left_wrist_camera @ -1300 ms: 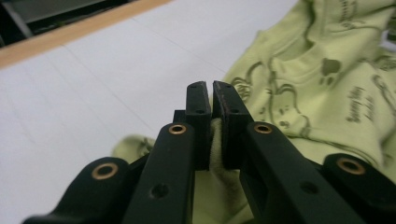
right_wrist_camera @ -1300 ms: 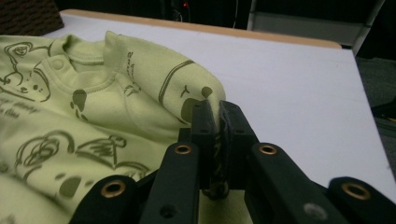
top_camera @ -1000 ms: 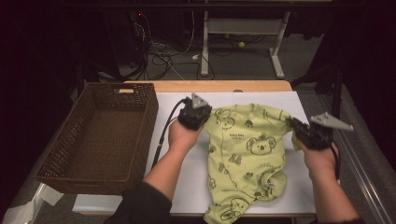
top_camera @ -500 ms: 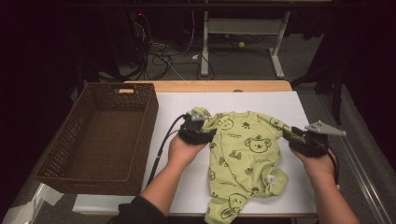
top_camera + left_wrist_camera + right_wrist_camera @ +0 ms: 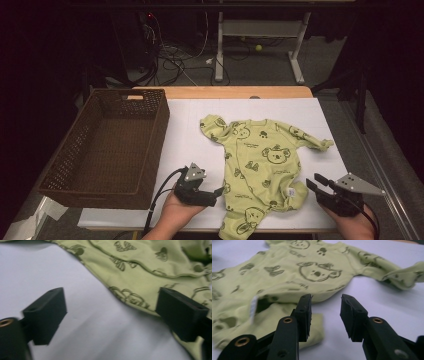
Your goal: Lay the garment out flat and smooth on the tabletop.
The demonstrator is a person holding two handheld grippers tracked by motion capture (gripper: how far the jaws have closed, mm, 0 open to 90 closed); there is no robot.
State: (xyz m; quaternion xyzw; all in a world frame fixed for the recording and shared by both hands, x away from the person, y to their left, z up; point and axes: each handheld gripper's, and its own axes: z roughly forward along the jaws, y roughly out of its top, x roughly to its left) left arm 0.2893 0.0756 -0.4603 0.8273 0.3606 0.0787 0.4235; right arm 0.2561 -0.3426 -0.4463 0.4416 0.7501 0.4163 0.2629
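Both grippers have dropped to the green baby suit's hem: left gripper freshly opened wide, right gripper parted, closing, empty; wicker basket beyond the left.

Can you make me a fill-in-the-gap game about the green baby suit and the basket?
The green baby suit has ____ faces printed on it.
The brown basket has ____ inside it.
The baby suit lies on the ____ table cover.
The left hand-held gripper has its jaws ____.

Missing words: koala; nothing; white; open
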